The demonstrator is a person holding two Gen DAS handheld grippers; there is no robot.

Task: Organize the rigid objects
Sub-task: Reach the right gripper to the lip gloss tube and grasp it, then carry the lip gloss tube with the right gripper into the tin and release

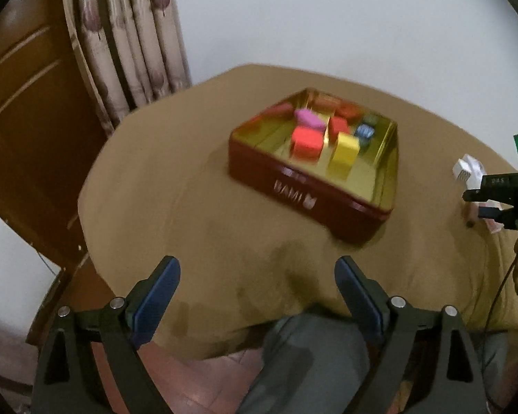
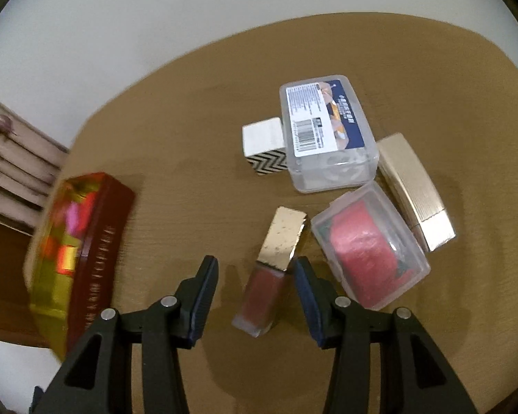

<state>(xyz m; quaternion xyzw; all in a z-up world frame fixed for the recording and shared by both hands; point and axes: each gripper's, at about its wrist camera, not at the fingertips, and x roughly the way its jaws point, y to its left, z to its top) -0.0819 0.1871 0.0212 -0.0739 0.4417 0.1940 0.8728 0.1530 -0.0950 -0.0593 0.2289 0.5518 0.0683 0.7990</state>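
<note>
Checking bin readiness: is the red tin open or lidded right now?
Open. The left wrist view shows the red tin with no lid, its gold interior exposed and coloured blocks sitting inside it.

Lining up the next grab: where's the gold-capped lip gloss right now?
In the right wrist view the lip gloss lies flat on the table, between the open right gripper's fingers, just left of the clear case with red contents.

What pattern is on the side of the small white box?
A black-and-white zigzag pattern on the small white box, best seen in the right wrist view.
</note>
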